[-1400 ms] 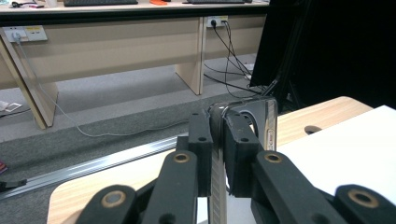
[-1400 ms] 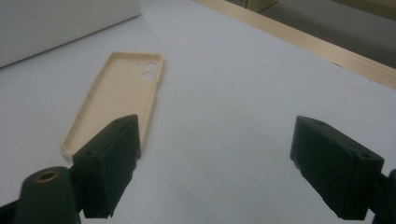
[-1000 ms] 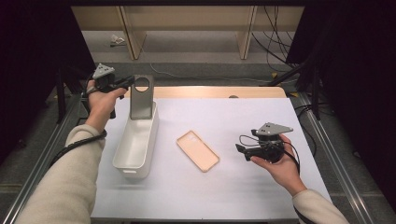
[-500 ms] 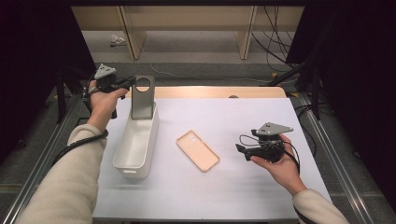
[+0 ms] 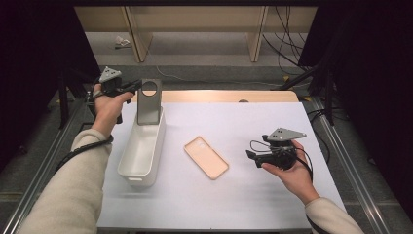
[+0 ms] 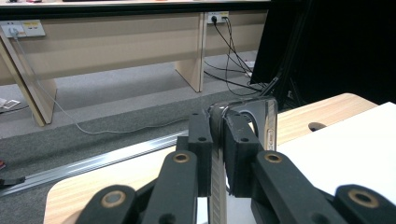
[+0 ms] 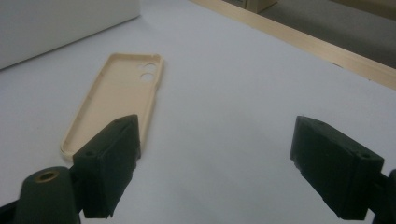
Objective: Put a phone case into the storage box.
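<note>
The left gripper (image 5: pixel 132 88) is pinching a grey phone case (image 5: pixel 149 101) by its top edge. The case is standing up tall at the far end of the white bin (image 5: pixel 127 157), at about 10 o'clock on the table (image 5: pixel 272 204). Its bottom looks to be resting at the bin's far rim, but I cannot tell if it is inside.

The right gripper (image 5: pixel 251 158) is waiting at about 4 o'clock with its jaws wide and nothing in them. A tan case (image 5: pixel 206 157) is lying flat in the middle of the table, at 9 o'clock from that gripper and a little apart from it.

The grey case is probably light and thin. It looks bendy, like soft plastic, so it may wobble or slip if pinched only at one edge. Holding it by a long side, close to the rim, looks safest. The big round hole near the top is a weak spot.

The left gripper view is showing the grey case (image 6: pixel 254 122) squeezed tight between the two black jaws, with its shiny side edge. The high view is showing the bin under it. The right gripper view is showing the two small holes in the tan case (image 7: pixel 116 95).
</note>
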